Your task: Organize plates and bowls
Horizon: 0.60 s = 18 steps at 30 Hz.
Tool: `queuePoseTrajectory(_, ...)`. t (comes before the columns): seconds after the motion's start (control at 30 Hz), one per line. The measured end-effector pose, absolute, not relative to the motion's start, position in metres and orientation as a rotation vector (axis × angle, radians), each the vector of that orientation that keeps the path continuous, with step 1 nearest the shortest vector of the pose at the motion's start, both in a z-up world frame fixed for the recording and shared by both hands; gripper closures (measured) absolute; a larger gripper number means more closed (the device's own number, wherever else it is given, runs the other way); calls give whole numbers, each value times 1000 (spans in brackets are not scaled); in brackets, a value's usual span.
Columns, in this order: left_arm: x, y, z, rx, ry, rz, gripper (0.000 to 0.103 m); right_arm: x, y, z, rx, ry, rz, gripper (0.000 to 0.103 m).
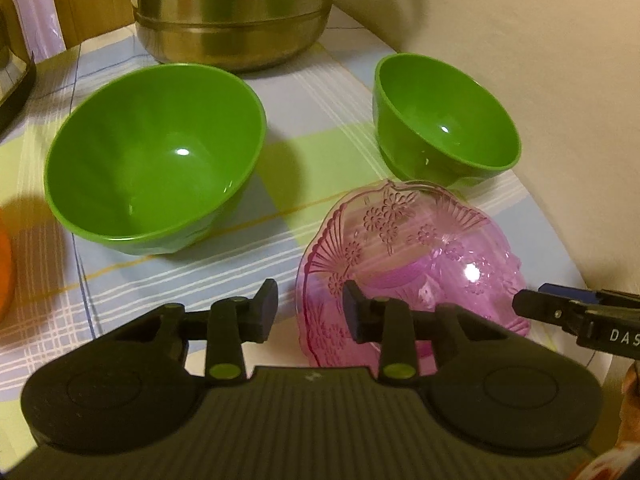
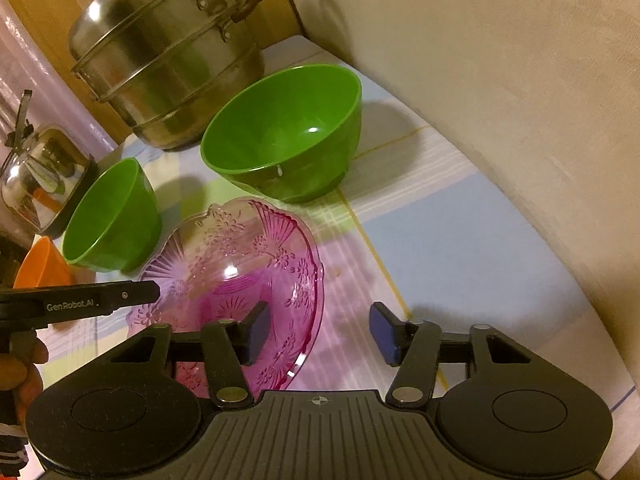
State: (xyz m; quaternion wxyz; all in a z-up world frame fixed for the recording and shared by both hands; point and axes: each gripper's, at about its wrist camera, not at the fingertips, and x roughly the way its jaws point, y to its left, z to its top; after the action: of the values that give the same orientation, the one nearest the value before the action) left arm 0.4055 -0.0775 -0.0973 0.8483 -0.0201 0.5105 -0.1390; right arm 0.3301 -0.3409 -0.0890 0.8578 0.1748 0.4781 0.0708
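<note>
At the wall-side edge of the checked tablecloth (image 2: 460,216), near its front: one pink glass bowl (image 1: 420,256) (pressed flower pattern, upright), flanked by both grippers. Left gripper (image 1: 310,312): jaws spread, holding nothing, straddling the bowl's left rim. Right gripper (image 2: 318,334): jaws spread, holding nothing, one finger over the bowl's right rim, the other outside it. Behind the pink bowl, close to it: small green bowl (image 1: 444,120). Toward the middle of the cloth: large green bowl (image 1: 156,160). Back edge: steel steamer pot (image 1: 236,12), just behind the large bowl.
</note>
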Motion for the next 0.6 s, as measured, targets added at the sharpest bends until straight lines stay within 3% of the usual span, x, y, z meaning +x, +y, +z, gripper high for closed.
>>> queuePoseTrajectory(0.3,408,-79,-104,-41,1086,-294,91,335,-342,-99,390,1030,152,72)
queuePoseTrajectory(0.6,407,-79,-103,-38,1088,-300,93,336,-340,-100,406,1040,162,94)
